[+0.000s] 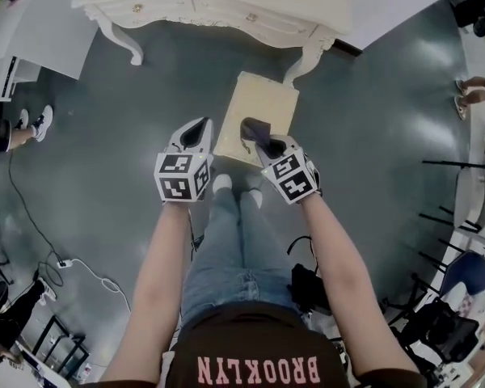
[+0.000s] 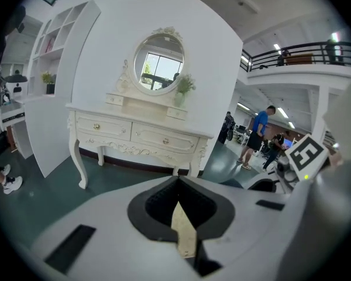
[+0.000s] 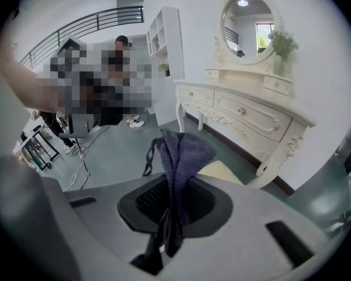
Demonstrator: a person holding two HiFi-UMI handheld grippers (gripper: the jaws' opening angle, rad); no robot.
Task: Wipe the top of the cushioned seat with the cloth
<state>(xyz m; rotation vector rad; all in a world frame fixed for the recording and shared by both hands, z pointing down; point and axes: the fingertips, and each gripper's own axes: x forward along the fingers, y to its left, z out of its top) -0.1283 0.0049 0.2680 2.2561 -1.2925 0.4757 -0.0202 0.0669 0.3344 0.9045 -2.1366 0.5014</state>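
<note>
Your right gripper (image 3: 174, 183) pinches the cloth (image 3: 184, 151) over the cushioned seat (image 1: 263, 103) below, your left gripper (image 2: 178, 189) closed and empty: lower flat, sweep evenly.

A: Where is the cloth (image 1: 255, 128)?
B: It is dark, at the tip of the right gripper (image 1: 263, 140), over the near part of the cream cushioned seat (image 1: 263, 103).
A: And the left gripper (image 1: 196, 134)?
B: Just beside the seat's left edge, over the grey floor (image 1: 105, 136). A white table (image 1: 202, 6) stands behind the seat.
</note>
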